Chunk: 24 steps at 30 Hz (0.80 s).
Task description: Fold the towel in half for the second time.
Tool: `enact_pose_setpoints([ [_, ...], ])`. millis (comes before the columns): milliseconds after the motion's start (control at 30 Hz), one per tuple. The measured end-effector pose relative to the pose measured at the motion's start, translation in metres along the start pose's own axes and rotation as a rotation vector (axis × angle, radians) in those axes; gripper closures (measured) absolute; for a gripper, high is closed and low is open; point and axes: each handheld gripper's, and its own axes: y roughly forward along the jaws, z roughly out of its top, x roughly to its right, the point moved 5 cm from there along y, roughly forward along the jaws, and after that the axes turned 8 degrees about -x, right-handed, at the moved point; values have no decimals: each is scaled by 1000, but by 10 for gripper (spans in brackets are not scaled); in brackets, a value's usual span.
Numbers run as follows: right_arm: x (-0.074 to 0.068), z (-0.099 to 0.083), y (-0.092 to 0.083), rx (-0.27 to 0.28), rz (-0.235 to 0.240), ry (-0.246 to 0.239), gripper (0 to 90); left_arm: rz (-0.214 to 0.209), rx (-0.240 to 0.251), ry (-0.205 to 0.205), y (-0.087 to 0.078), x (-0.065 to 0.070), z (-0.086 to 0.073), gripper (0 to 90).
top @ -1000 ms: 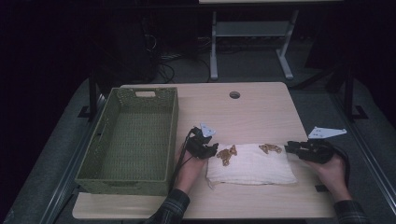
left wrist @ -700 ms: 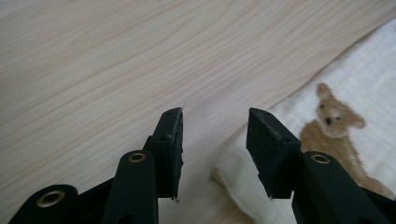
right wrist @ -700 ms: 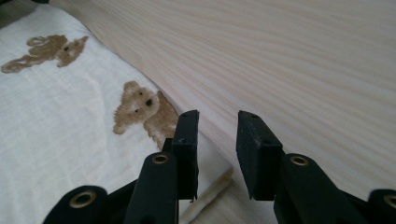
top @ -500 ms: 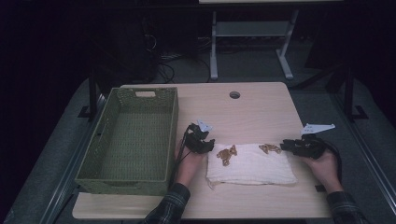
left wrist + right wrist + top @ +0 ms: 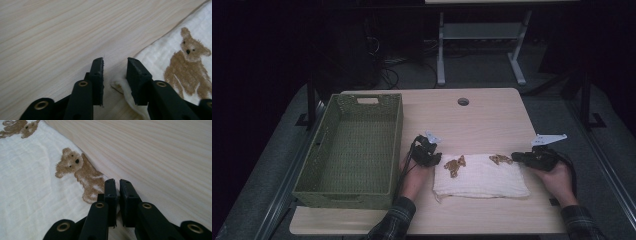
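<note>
A white cloth (image 5: 482, 177) printed with brown bears lies flat on the wooden table (image 5: 472, 120). My left gripper (image 5: 437, 159) sits at its far left corner. In the left gripper view the jaws (image 5: 115, 60) have just been closing; a gap still shows, with the cloth's corner (image 5: 120, 86) lying between them. My right gripper (image 5: 518, 157) is at the far right corner. Its jaws (image 5: 117, 180) have just been closing too and now stand almost together, pinching the cloth's edge (image 5: 32, 182) beside a printed bear (image 5: 80, 170).
An empty green woven basket (image 5: 397, 145) stands at the table's left, close beside my left hand. A round cable hole (image 5: 463, 101) sits near the far edge. Bare wood lies beyond the cloth and along the table's front edge.
My right gripper has slid a little left onto the cloth's corner. The left hand has stayed in place.
</note>
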Motion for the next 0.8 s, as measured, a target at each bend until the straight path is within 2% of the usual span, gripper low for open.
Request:
enact_pose_setpoints([
  [100, -1, 1, 0, 1, -2, 1, 851, -29, -2, -5, 0, 2, 0, 802],
  [200, 1, 1, 0, 2, -15, -16, 857, -14, -11, 26, 0, 5, 1, 862],
  [267, 3, 1, 0, 5, -6, -3, 857, -11, -5, 36, 0, 6, 1, 868],
  [433, 11, 4, -5, 21, -20, -5, 858, -48, 65, -6, -8, 3, 6, 871],
  [467, 13, 5, -7, 24, -21, 8, 858, -53, 83, -10, -10, 2, 7, 871],
  [600, 24, 13, -11, 64, -32, 4, 859, -61, 133, -28, -19, 0, 11, 871],
  [700, 26, 19, -16, 91, -32, 1, 859, -44, 147, -13, -23, 1, 13, 871],
  [800, 24, 22, -22, 117, -31, 1, 859, -49, 154, -19, -26, 1, 13, 871],
])
